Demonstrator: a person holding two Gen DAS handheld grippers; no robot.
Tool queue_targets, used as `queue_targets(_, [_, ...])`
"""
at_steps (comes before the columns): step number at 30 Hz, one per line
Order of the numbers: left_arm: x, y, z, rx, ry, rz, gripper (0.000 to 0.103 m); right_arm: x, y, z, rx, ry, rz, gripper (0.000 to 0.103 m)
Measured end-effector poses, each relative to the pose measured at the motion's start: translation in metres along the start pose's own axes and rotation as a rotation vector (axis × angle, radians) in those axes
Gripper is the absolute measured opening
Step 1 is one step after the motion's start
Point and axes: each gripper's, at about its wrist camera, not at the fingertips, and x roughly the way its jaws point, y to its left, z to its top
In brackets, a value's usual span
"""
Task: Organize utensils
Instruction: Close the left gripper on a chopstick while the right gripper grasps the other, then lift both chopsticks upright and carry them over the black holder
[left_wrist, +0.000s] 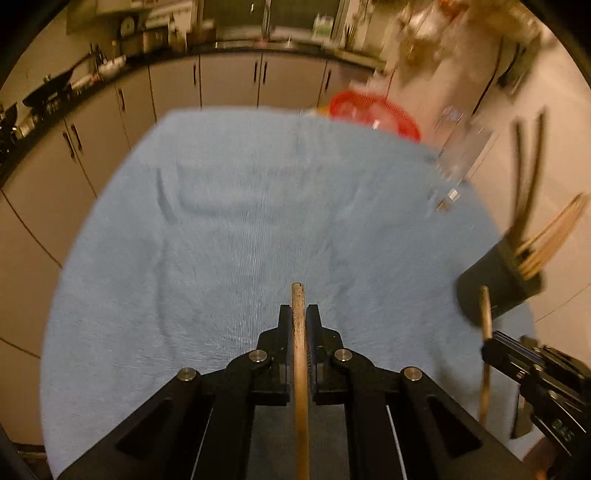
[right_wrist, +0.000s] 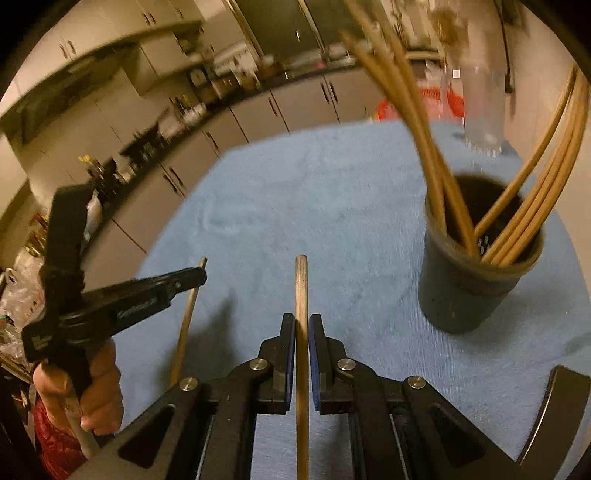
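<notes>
I am looking at a worktop covered by a light blue towel (left_wrist: 236, 229), which is lying flat with a few shallow creases toward its far side. A dark round holder (right_wrist: 476, 280) is standing upright on the towel at the right, with bamboo chopsticks (right_wrist: 524, 206) leaning out of it. Farther back on the right, a clear glass container (right_wrist: 482, 107) is standing at the towel's far edge, too blurred for me to tell more. A red basket (left_wrist: 373, 110) is sitting just past the far edge, beside the glass.
</notes>
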Motion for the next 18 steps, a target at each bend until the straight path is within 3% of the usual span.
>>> queue_targets(9, [-0.095, -0.015, 0.001, 0.02, -0.232, -0.062, 0.007, -0.071, 0.027, 0.0, -0.054, -0.247, 0.007, 0.007])
queue_targets(18, [-0.125, -0.014, -0.001, 0.034, -0.293, -0.085, 0.007, -0.097, 0.046, -0.006, -0.08, -0.33, 0.005, 0.007])
